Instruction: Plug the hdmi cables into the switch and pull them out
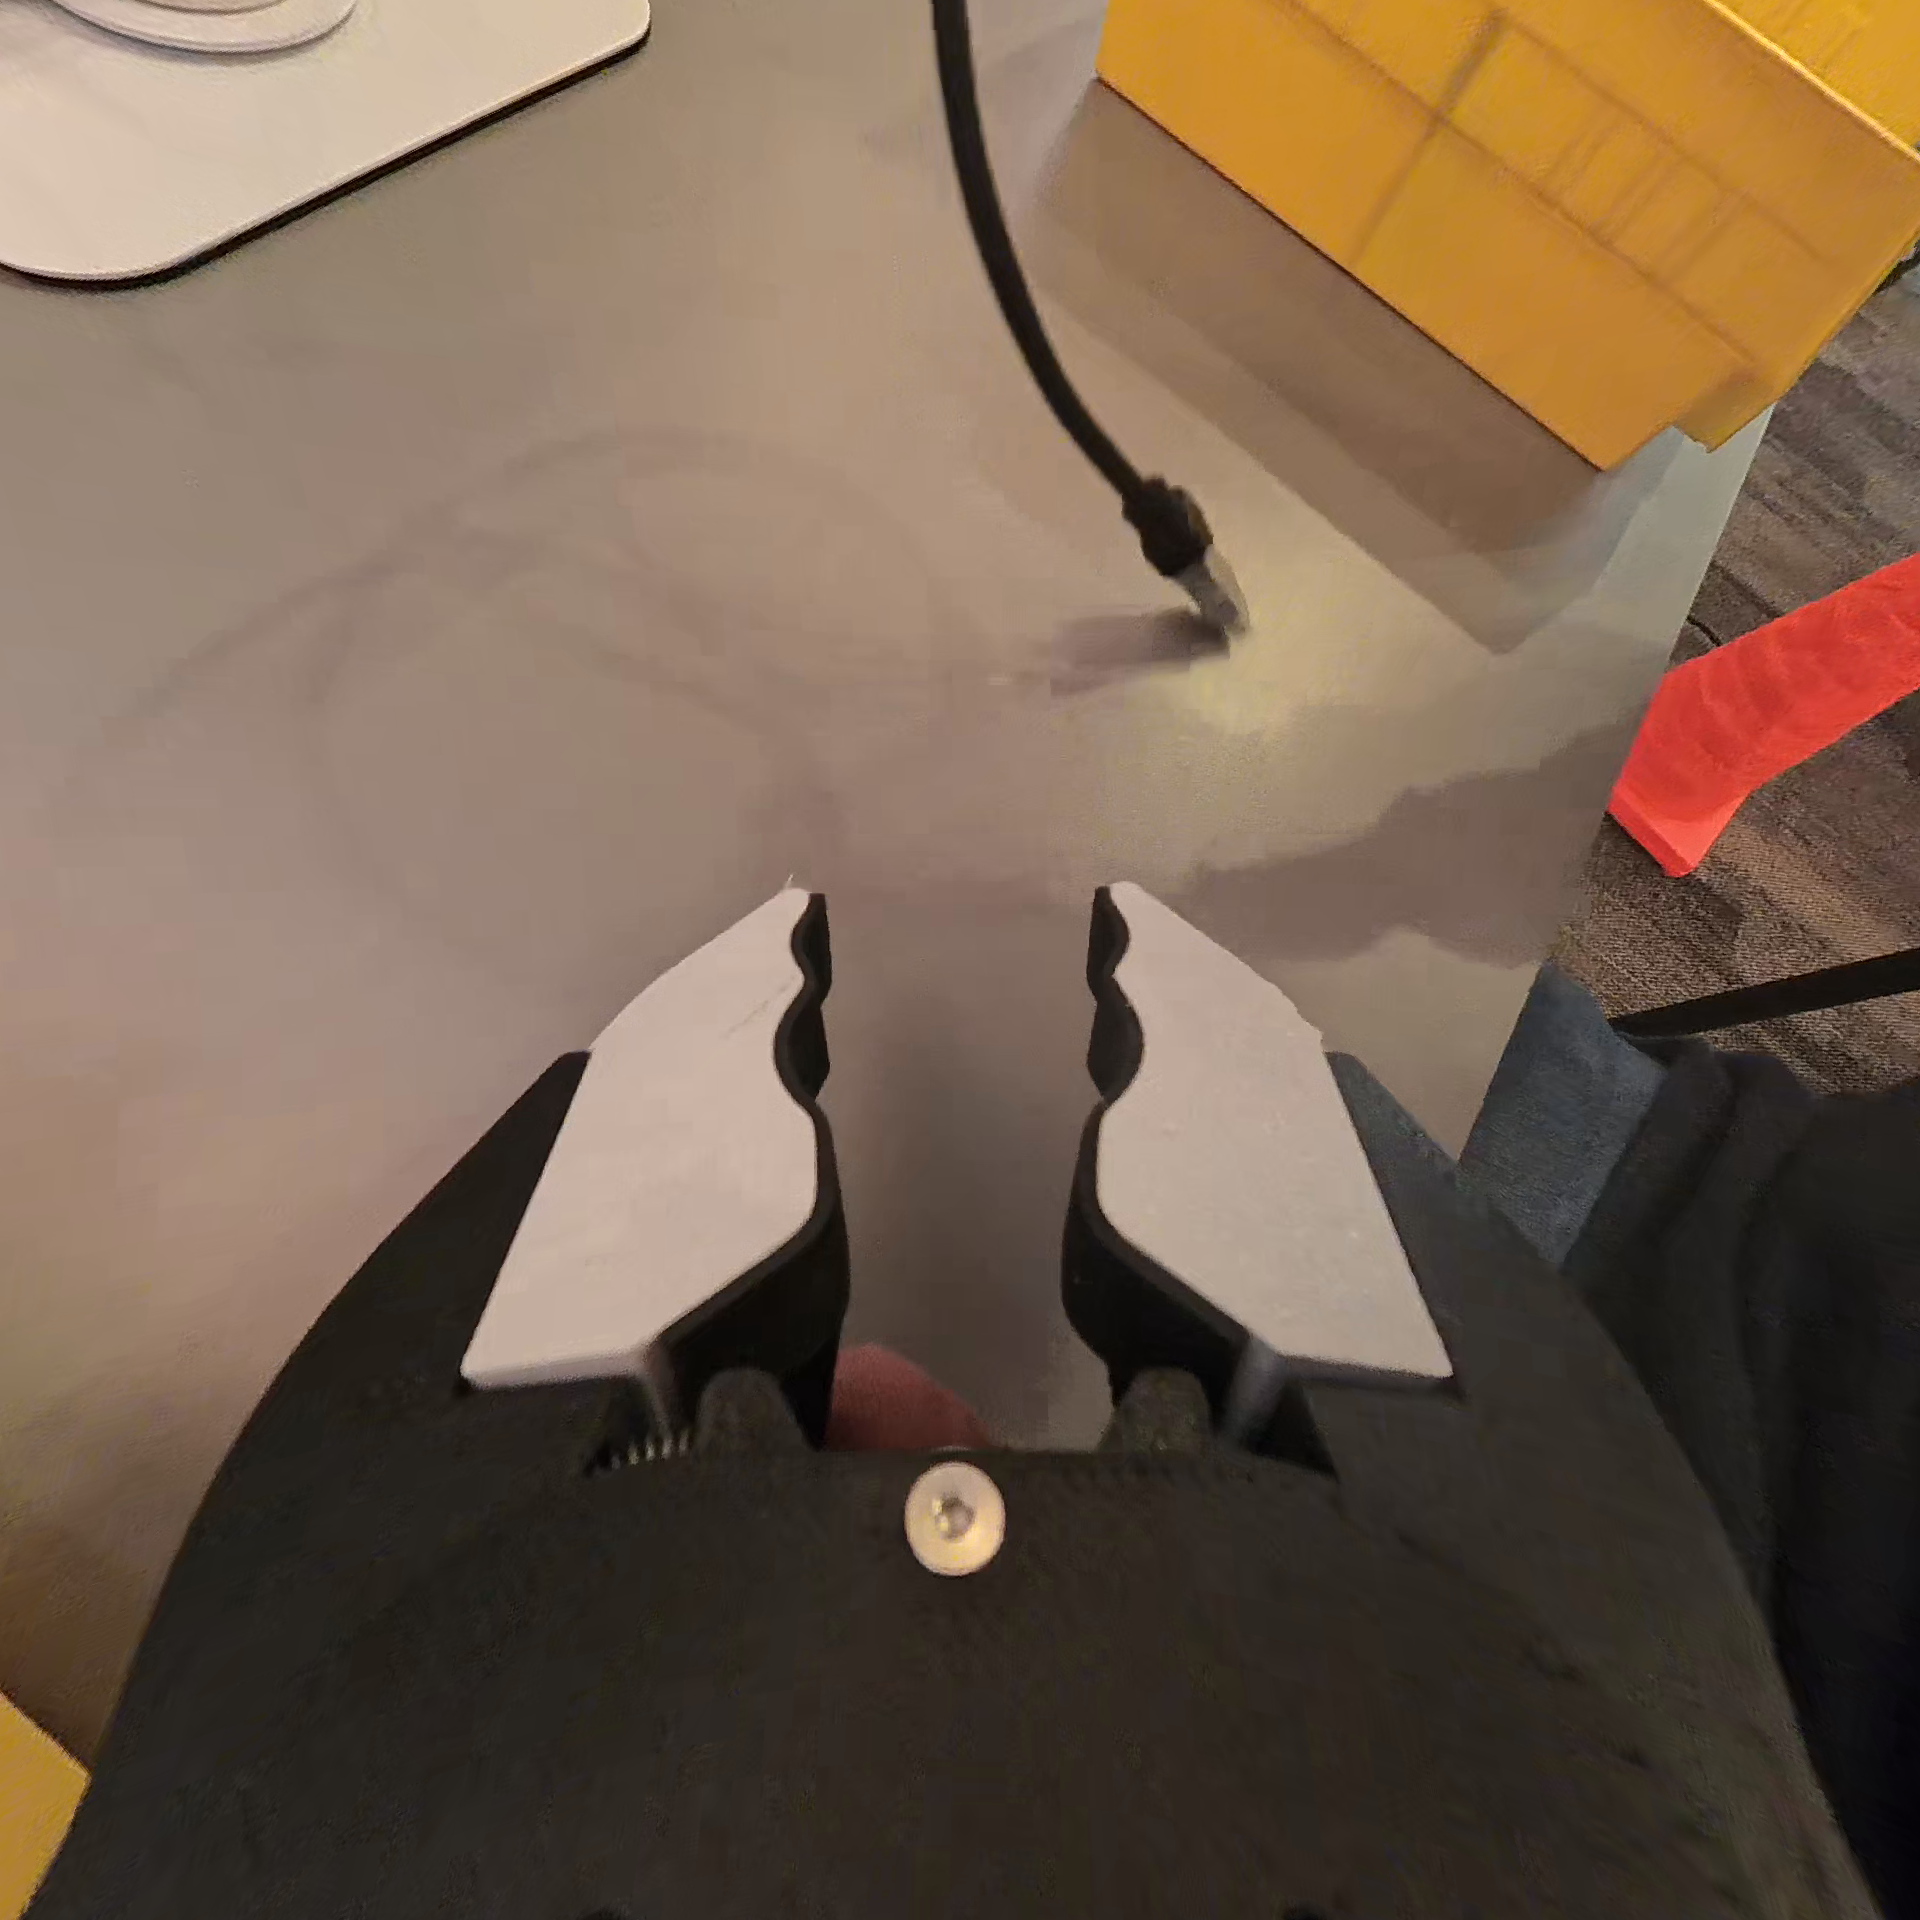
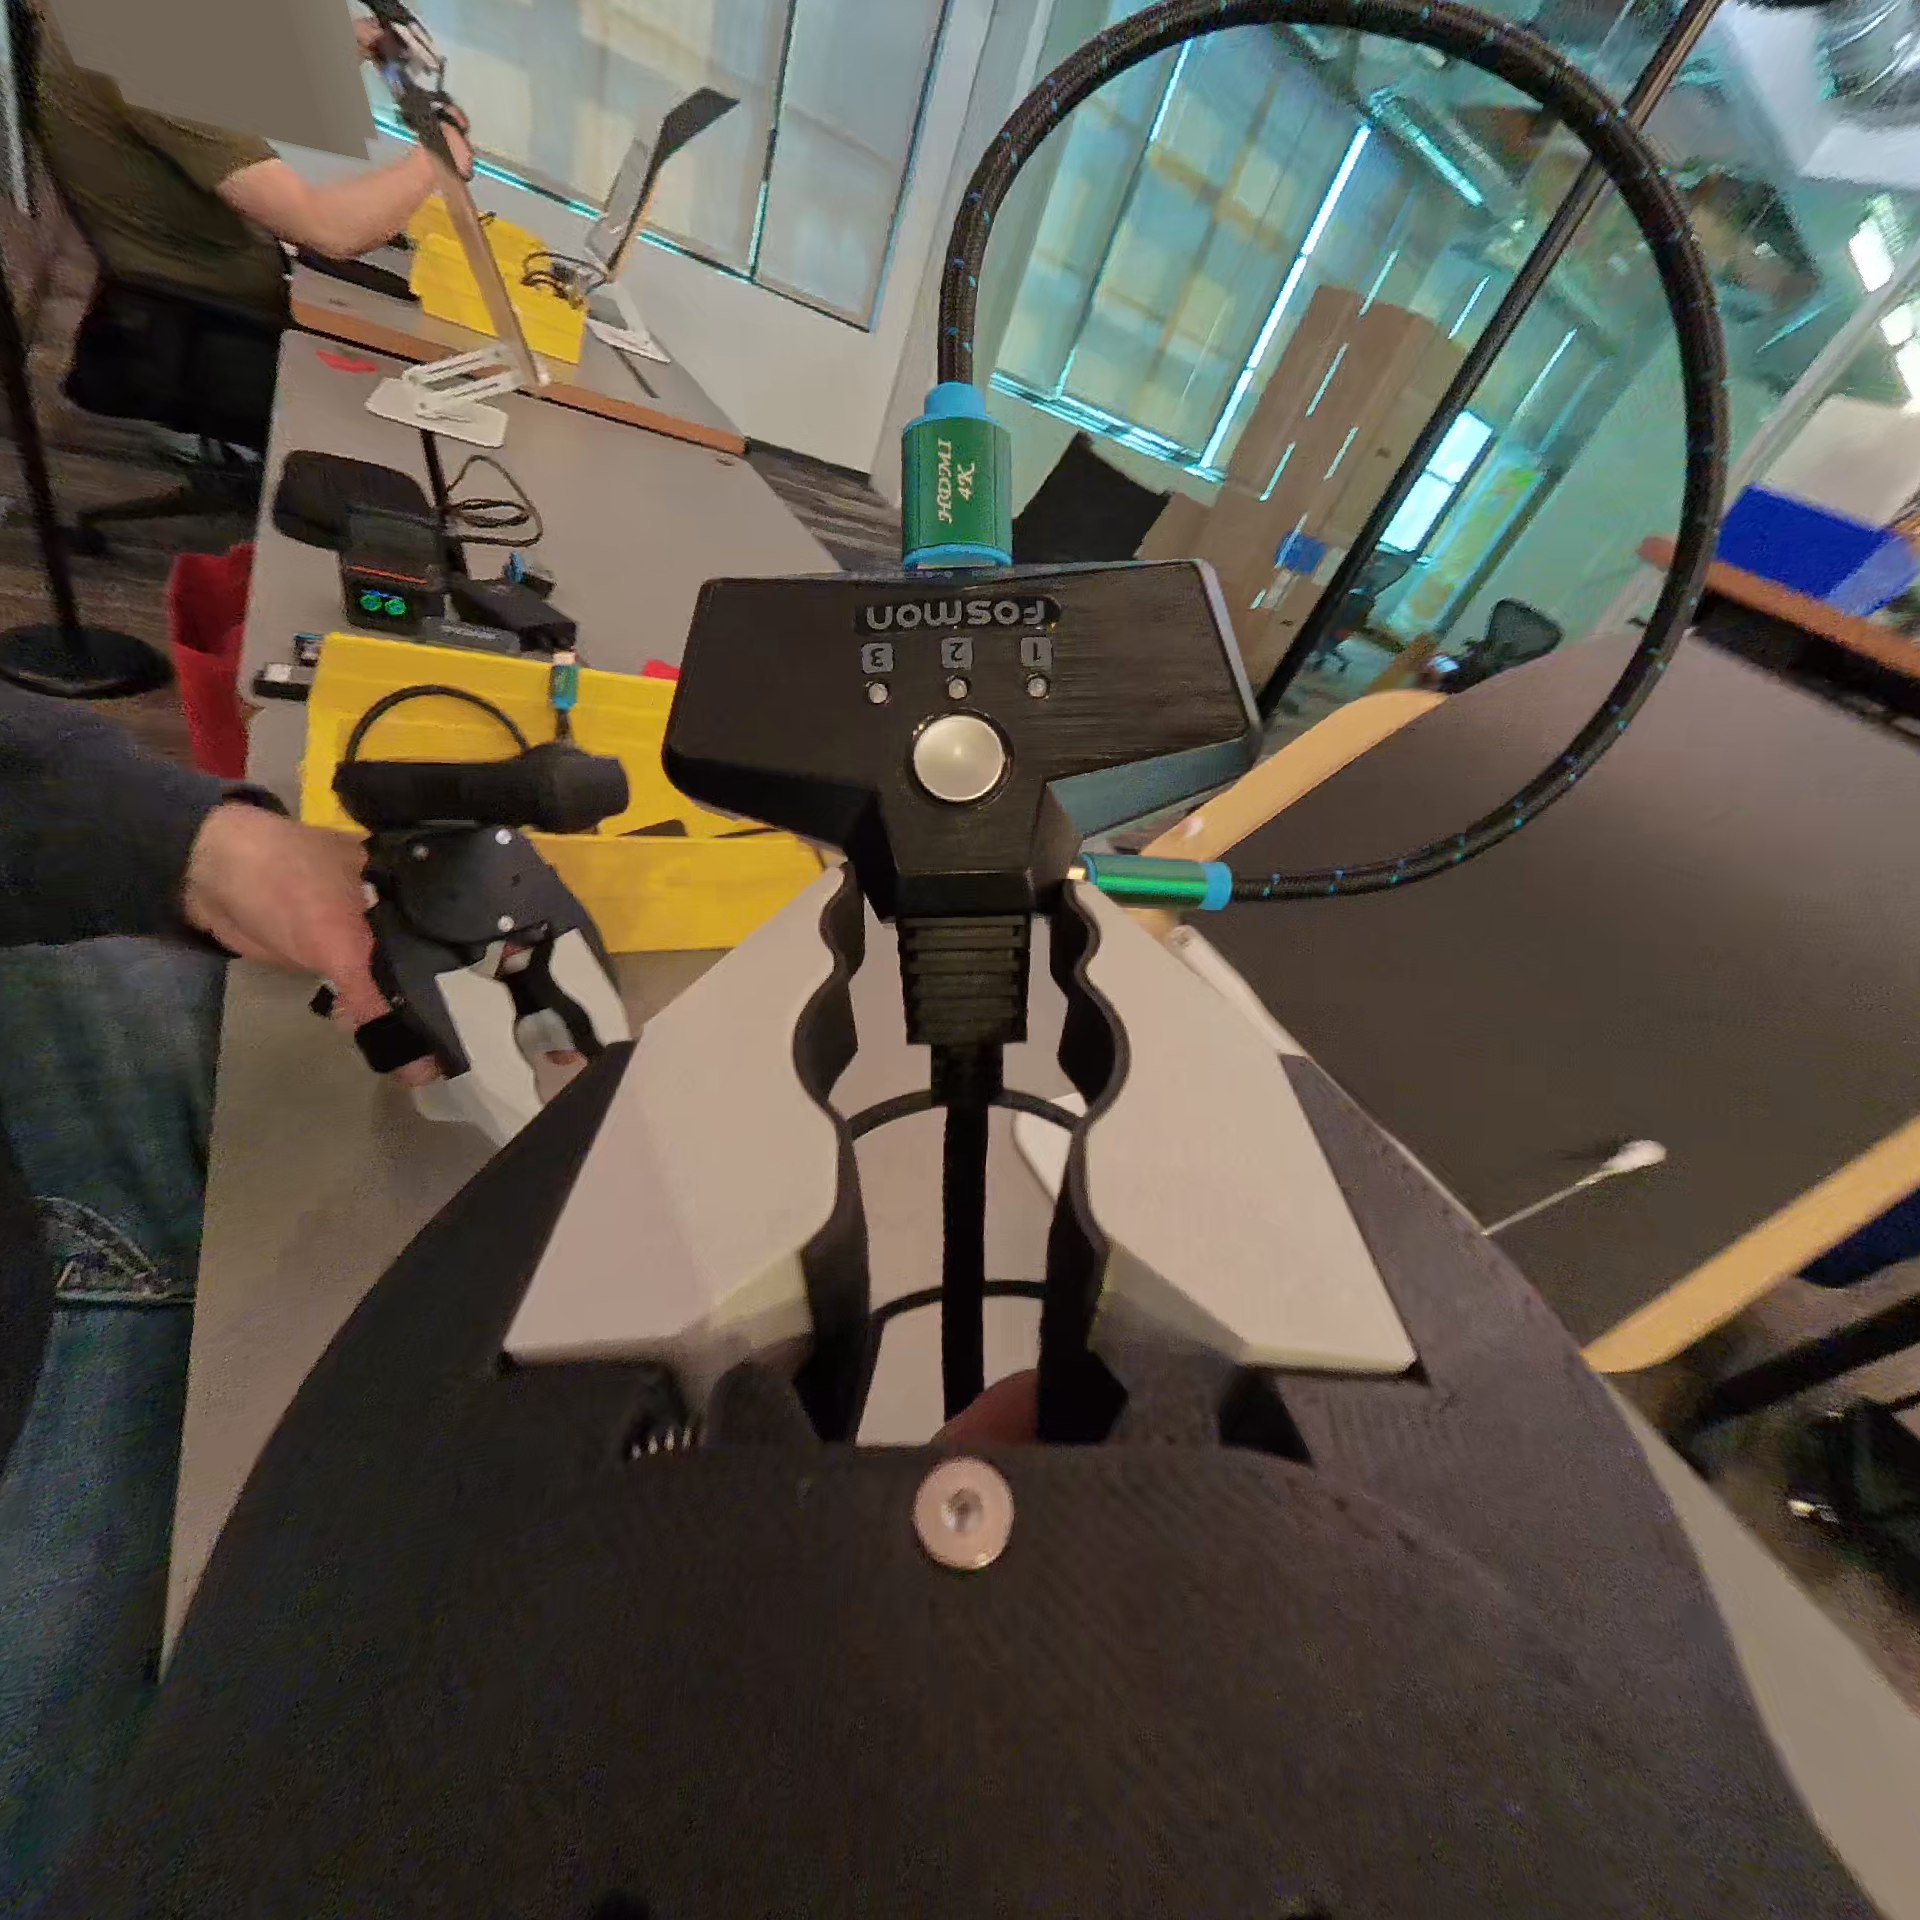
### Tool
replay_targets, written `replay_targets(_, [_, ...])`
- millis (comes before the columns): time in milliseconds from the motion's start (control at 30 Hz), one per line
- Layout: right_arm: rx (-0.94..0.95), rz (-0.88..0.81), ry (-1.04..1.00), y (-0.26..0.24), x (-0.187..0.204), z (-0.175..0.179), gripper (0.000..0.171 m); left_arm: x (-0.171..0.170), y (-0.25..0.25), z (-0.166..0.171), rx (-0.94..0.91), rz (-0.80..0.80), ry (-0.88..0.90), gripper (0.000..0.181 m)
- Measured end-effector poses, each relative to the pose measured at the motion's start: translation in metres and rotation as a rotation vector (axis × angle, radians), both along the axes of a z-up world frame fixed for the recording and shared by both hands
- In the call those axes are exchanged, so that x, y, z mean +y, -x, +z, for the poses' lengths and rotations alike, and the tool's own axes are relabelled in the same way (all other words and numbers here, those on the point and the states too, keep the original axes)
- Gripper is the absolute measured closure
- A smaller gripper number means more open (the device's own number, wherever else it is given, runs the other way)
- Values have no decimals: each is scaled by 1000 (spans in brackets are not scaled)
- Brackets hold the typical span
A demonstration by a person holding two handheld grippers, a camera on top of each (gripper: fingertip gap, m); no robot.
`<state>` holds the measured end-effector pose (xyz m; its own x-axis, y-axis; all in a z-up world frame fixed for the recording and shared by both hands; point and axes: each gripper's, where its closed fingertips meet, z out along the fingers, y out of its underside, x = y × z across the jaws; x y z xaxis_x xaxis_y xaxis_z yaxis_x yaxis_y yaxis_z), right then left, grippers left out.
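Note:
My right gripper (image 2: pixel 961 914) is shut on the narrow neck of the black HDMI switch (image 2: pixel 956 707) and holds it up in the air. A green HDMI plug (image 2: pixel 956 488) sits in the switch's far middle port. Its braided cable (image 2: pixel 1683 436) loops round to the right, and its other green plug (image 2: pixel 1153 883) hangs free beside my right fingertip. The switch's own black lead (image 2: pixel 964 1247) runs down between my fingers. My left gripper (image 1: pixel 958 914) is open and empty above the grey table (image 1: pixel 468 675); it also shows in the right wrist view (image 2: pixel 520 1039). A black cable plug (image 1: pixel 1184 561) hangs with its tip at the table.
A yellow box (image 1: pixel 1507 208) stands at the table's far right corner and a white flat base (image 1: pixel 260 125) at the far left. The table edge (image 1: pixel 1621 831) runs along the right, with an orange-red object (image 1: pixel 1766 717) beyond it. A yellow bin (image 2: pixel 665 894) sits behind the left gripper. Spacing between my two grippers at the tips: around 30 cm.

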<state>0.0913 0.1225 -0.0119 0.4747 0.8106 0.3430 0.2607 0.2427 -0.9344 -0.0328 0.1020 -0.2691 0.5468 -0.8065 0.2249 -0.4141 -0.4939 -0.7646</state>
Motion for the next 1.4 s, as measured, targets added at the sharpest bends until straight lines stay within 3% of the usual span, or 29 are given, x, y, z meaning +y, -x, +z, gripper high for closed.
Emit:
replay_targets(267, [7,-240,-206,-82,12,109,137,-1,1,4,3,-2,-12,134])
replay_targets(433, [57,-395,-210,-153,26,125,137,-2,0,3,9,-5,-11,134])
replay_targets(533, [68,-459,-144,-186,40,95,137,-3,-1,1,13,-9,-8,134])
replay_targets(867, [65,-565,123,-245,88,-51,138,-5,-3,-5,27,-14,2,134])
replay_targets(1167, [98,-669,304,-285,116,-135,138,-5,-1,-7,37,-20,4,134])
replay_targets(1400, [-220,-708,504,-285,113,-213,137,-6,-2,-8,42,-27,7,134])
